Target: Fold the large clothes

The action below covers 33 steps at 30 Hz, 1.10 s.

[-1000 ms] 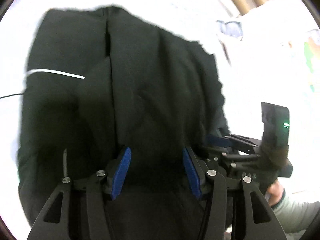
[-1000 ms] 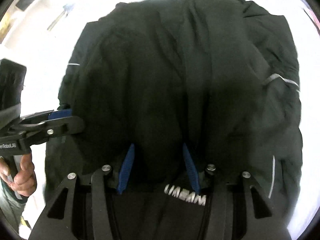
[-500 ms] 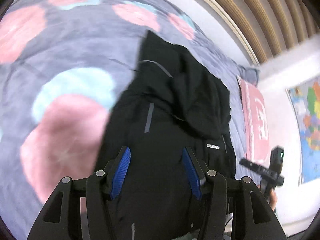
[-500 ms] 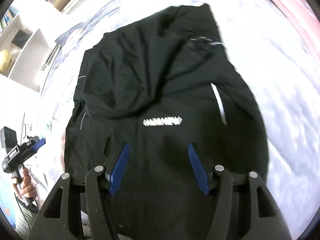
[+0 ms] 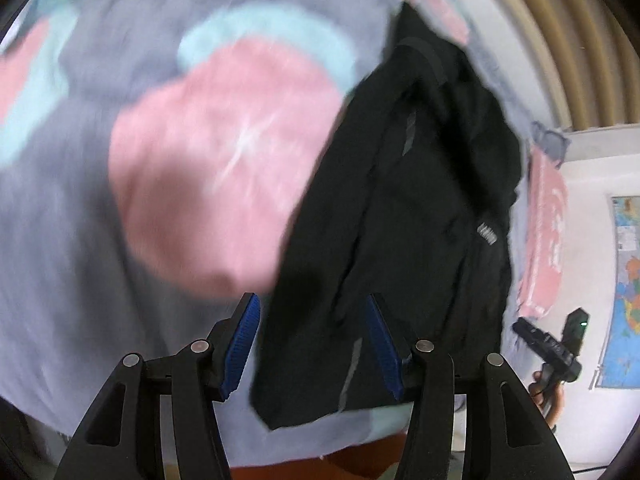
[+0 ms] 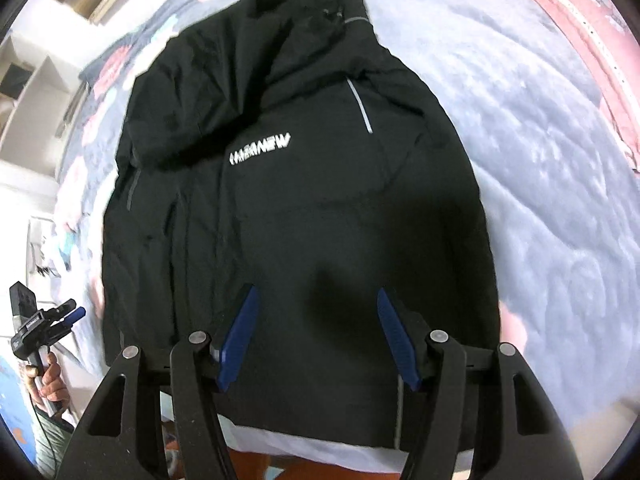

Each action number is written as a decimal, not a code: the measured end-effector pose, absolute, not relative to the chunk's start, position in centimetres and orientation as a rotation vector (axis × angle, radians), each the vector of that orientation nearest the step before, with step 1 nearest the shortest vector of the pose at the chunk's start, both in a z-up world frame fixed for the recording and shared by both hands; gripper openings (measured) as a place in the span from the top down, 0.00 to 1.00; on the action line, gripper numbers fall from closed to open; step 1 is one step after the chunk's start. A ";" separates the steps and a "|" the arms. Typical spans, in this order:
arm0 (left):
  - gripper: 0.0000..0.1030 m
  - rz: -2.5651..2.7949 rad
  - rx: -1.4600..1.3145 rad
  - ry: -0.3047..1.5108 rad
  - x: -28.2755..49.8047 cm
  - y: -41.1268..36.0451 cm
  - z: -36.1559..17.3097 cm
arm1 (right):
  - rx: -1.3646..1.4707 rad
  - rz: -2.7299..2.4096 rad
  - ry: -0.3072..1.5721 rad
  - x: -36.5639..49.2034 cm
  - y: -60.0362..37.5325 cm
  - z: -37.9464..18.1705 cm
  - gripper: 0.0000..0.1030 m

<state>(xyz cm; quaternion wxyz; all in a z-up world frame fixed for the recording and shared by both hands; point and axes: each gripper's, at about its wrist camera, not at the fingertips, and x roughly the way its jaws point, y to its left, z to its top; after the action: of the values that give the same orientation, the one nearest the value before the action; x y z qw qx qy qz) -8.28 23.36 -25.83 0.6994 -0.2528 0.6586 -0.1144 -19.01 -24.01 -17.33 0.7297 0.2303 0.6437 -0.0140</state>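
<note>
A large black hooded jacket (image 6: 304, 184) lies spread on the bed, hood at the far end, with a white chest logo (image 6: 260, 148) and grey reflective stripes. In the left wrist view the jacket (image 5: 408, 224) lies right of centre. My left gripper (image 5: 314, 344) is open and empty above the jacket's near left hem. My right gripper (image 6: 316, 336) is open and empty above the jacket's near hem. Each gripper shows in the other's view, the right one (image 5: 548, 344) and the left one (image 6: 44, 320).
The bed cover (image 5: 200, 160) is grey with pink and light blue round patches. A pink pillow (image 5: 548, 236) lies right of the jacket. The bed's near edge (image 6: 320, 452) runs just below the hem. A map (image 5: 626, 296) hangs on the right wall.
Both grippers have lifted up and back from the jacket, where they were close over the fabric. The left view has swung left, so more bed cover shows.
</note>
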 end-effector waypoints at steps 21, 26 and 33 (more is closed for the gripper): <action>0.45 -0.470 -0.760 1.456 -11.0 19.1 -29.3 | 0.578 -0.198 1.500 -27.3 -29.4 -20.1 0.37; 0.45 -0.445 -0.636 1.493 -11.5 17.7 -30.0 | 0.618 -0.228 1.553 -29.1 -29.7 -22.1 0.37; 0.46 -0.500 -0.586 1.484 -10.6 15.2 -29.0 | 0.683 -0.221 1.542 -29.6 -29.8 -23.7 0.39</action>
<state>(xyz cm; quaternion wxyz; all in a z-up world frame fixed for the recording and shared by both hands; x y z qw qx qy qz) -10.63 15.16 -29.03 0.6704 -0.2600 0.6586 -0.2219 -29.61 -29.76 -23.71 0.6597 0.3018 0.6814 -0.0975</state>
